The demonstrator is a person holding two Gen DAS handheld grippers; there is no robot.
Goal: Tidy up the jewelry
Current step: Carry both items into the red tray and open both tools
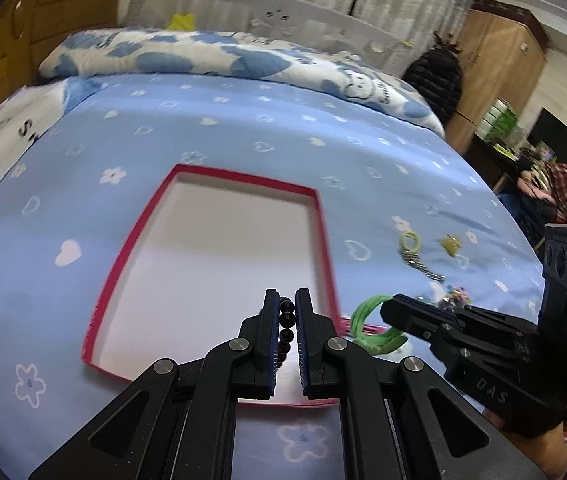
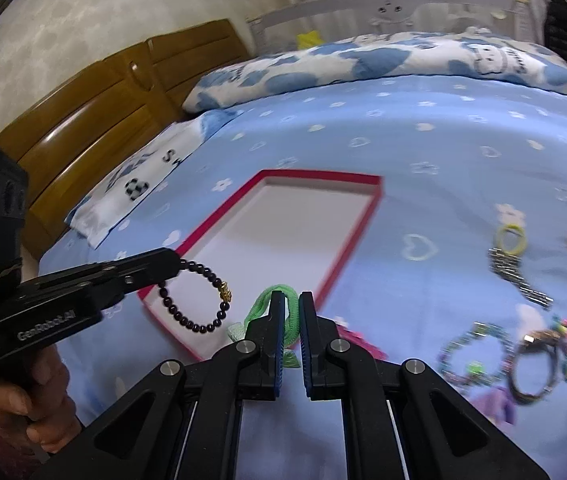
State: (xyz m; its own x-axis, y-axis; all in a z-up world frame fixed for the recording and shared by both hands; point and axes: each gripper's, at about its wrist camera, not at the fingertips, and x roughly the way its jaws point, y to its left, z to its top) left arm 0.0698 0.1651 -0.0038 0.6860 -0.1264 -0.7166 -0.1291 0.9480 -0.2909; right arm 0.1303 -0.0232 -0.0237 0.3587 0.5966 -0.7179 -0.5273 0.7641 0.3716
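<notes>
Left gripper (image 1: 286, 304): clamped on dark bead bracelet (image 2: 195, 298), loop hanging over near corner of red-rimmed tray (image 2: 357, 236). Right gripper (image 2: 292, 308): clamped on green hair band (image 2: 269, 294), just beside tray's near edge. Tray: white floor bare, resting on blue bedspread (image 1: 243, 128). Remaining jewelry (image 2: 519, 352): scattered on bedspread right of tray. Advised: carry both well inside rim, lower close to floor, release apart to avoid tangling.
</notes>
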